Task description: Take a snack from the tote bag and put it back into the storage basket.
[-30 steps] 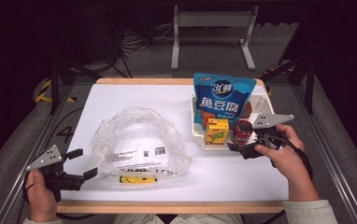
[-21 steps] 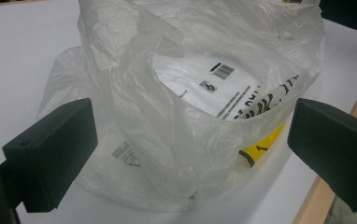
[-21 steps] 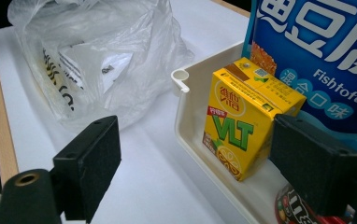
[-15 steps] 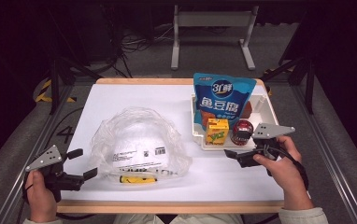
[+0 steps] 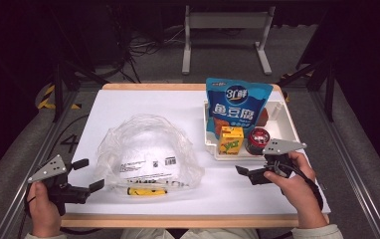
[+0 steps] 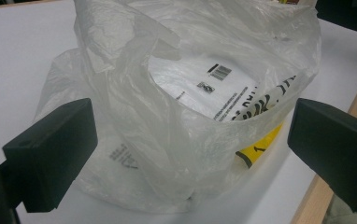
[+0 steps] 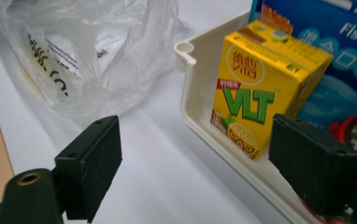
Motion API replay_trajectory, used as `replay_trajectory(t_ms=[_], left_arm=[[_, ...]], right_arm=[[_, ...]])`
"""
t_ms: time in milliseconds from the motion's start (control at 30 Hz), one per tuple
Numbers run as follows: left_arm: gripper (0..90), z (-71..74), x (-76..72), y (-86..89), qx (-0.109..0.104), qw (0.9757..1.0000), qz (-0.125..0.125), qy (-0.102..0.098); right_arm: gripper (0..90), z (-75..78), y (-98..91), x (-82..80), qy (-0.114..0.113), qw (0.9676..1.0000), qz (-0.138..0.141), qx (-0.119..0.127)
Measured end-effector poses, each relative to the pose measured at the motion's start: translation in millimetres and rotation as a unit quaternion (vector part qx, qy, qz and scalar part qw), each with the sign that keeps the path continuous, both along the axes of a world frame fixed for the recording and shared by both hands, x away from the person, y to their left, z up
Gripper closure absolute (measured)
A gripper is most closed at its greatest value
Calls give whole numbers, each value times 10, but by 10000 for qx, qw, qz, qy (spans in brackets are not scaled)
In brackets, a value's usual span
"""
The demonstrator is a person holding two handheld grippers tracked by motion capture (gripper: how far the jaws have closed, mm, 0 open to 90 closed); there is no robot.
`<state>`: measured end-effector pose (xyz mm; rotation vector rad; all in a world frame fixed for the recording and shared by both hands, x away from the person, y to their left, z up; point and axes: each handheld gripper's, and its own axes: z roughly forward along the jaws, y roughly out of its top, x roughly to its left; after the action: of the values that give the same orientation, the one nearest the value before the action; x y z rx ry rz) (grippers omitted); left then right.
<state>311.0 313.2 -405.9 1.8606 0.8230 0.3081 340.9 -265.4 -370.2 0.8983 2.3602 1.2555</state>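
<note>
Right gripper (image 5: 251, 174) near the upright juice carton (image 5: 231, 139) in the tray (image 5: 286, 119), jaws wide apart, empty. Left gripper (image 5: 89, 175) just beside the plastic bag (image 5: 148, 154), its mouth facing it, jaws spread too.

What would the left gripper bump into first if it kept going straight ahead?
Probably the clear plastic bag. The left gripper is open and points right at it, with the bag's crumpled side sitting between its jaws in the left gripper view. How close it is cannot be judged exactly.

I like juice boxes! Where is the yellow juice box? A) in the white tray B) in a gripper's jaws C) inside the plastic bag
A: the yellow juice box stands upright in the white tray, in front of the blue snack bag.
</note>
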Motion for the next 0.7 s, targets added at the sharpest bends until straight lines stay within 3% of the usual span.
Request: replay_trajectory(t_ms=[100, 267, 367, 700], left_arm=[[22, -3, 1, 0, -9, 10000, -5, 3], [22, -6, 4, 5, -5, 10000, 3, 17], [22, -7, 6, 5, -2, 10000, -6, 19], [22, -10, 9, 5, 8, 10000, -23, 32]], right_arm=[[179, -70, -12, 12, 149, 9998, -32, -85], [179, -210, -46, 49, 219, 9997, -4, -48], [178, -286, -71, 73, 225, 9996, -47, -151], [178, -392, -66, 93, 392, 9988, -69, -268]])
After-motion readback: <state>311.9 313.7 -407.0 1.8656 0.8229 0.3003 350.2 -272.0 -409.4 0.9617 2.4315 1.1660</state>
